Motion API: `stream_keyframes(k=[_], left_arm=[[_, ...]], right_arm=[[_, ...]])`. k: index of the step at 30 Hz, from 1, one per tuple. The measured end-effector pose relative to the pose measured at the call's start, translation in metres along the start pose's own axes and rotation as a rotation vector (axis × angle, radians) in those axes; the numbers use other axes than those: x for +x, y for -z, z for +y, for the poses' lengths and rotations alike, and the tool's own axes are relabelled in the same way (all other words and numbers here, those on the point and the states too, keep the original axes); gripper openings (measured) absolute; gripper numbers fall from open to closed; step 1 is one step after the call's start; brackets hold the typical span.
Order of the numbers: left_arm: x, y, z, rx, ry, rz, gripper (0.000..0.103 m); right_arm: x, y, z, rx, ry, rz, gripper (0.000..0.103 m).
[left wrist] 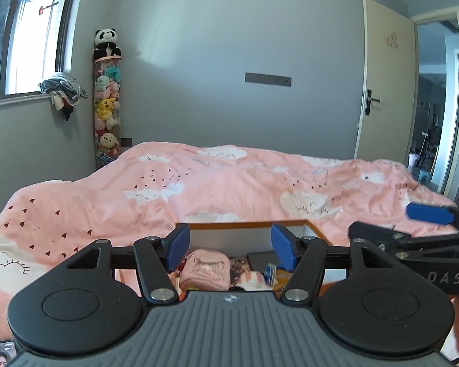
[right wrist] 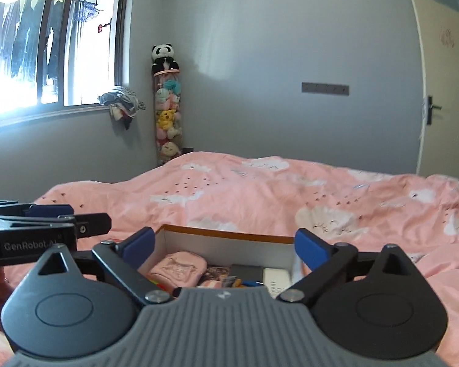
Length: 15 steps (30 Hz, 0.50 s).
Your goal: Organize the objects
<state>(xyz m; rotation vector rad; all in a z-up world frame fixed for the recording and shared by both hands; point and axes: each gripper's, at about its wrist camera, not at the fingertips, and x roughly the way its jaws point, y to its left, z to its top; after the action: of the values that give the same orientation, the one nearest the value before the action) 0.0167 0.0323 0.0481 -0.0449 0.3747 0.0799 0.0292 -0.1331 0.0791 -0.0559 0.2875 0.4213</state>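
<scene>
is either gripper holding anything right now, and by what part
Nothing is held. The left gripper and right gripper both stand open and empty above the box.

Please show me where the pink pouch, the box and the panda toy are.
pink pouch (right wrist: 177,267), right wrist view, its front.
box (right wrist: 226,246), right wrist view, far inner wall.
panda toy (left wrist: 106,42), left wrist view, its body.

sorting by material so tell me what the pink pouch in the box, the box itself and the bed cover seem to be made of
Small pink zip pouch: soft fabric, likely plush or cotton; matte, puffy, with a stitched-looking front.
Open white box with an orange rim: probably cardboard; thin, flat, matte walls with a raw-looking edge.
Pink cloud-print bed cover: woven cloth, likely cotton or a blend; it wrinkles softly and shows no sheen.
</scene>
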Motion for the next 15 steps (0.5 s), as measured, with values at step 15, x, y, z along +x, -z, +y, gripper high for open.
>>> stream_keyframes(k=[15], left_arm=[[0.017,0.049,-0.011,0.07,-0.027,0.118,0.072]], right_arm=[[-0.006,0.037,-0.011,0.05,0.125,0.052,0.099]])
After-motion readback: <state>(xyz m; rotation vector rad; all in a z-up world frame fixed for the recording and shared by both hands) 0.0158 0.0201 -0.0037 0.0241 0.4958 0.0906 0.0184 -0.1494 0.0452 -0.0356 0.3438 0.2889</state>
